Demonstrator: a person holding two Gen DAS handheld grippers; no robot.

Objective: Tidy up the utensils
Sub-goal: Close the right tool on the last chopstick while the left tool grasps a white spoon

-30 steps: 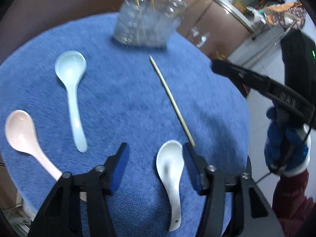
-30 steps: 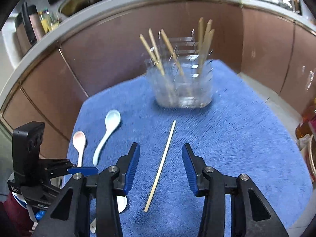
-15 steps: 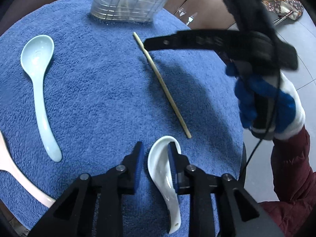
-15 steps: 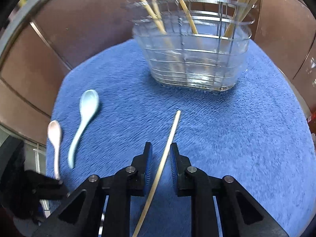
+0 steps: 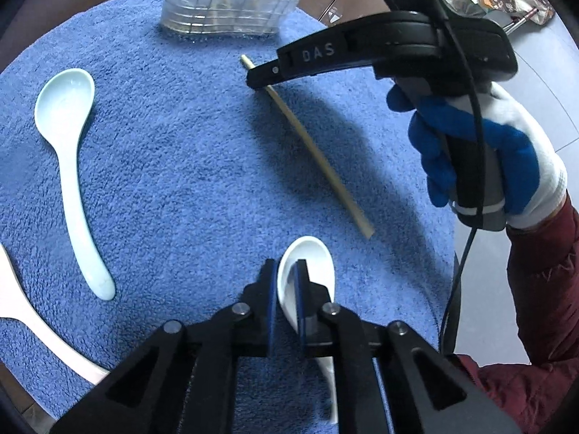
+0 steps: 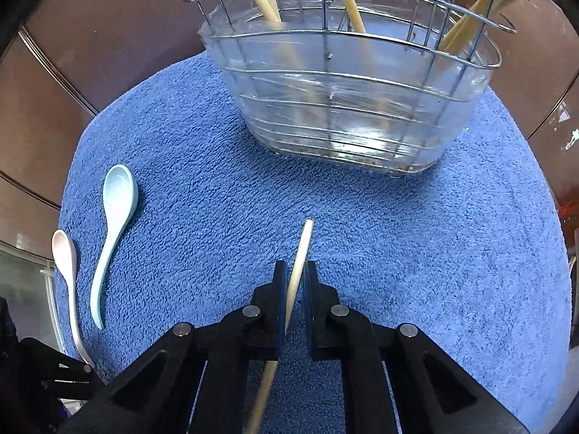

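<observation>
Chopstick (image 6: 300,256) pinched by right gripper (image 6: 294,271); towel edge (image 6: 535,195) well apart.

Left gripper (image 5: 286,282) angled downward, jaws clamped; right gripper (image 6: 294,282) steeply downward, jaws clamped, held by gloved hand (image 5: 481,159).

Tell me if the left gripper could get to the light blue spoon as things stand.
Probably not right away: the left gripper is shut on the white spoon. The path across the blue towel to the light blue spoon looks free.
</observation>
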